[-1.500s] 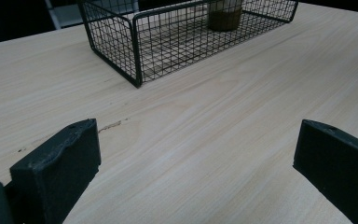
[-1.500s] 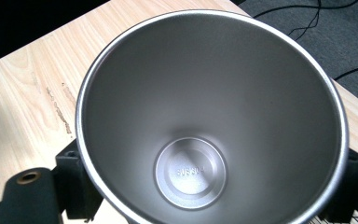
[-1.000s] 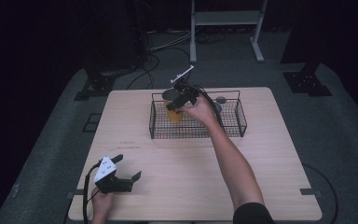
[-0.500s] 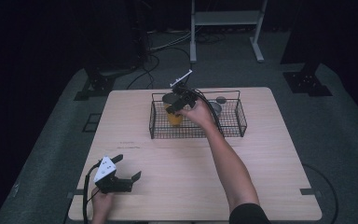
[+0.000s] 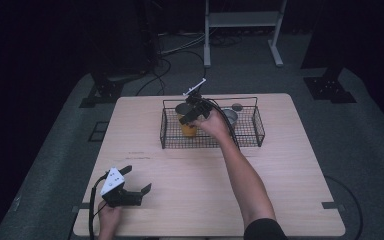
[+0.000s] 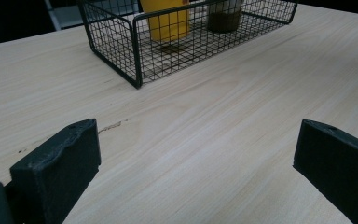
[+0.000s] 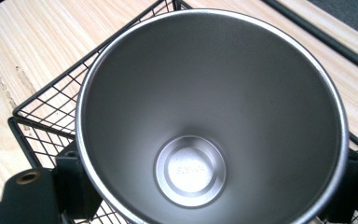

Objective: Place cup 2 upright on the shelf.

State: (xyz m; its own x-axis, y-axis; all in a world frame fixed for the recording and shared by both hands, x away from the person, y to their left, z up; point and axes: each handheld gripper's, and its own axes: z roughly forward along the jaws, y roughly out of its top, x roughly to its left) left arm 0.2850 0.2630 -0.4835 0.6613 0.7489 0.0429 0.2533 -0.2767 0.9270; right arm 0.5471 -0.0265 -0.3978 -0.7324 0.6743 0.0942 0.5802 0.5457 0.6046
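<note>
High view shows a light wooden table (image 5: 280,165) with a black wire basket (image 5: 250,135) on its far half. The right gripper (image 5: 189,116) is held over the left part of the basket, and its two black jaws pinch a yellow cup with a shiny silver inside (image 5: 187,127). Right gripper view looks straight down into that cup (image 7: 209,121): the inside is smooth grey metal with a round flat bottom, and one jaw presses on each side of the cup, with the basket wires (image 7: 51,116) under it. The cup sits low in the basket, but I cannot tell if it touches the bottom. A small round metal cup (image 5: 230,116) stands in the basket just beside the person's right hand (image 5: 214,124). The left gripper (image 5: 137,192) rests on the near left part of the table, well apart from the basket. Left gripper view shows its jaws spread wide with bare wood (image 6: 196,140) between them, and the basket (image 6: 116,46) with the yellow cup (image 6: 168,23) farther off.
</note>
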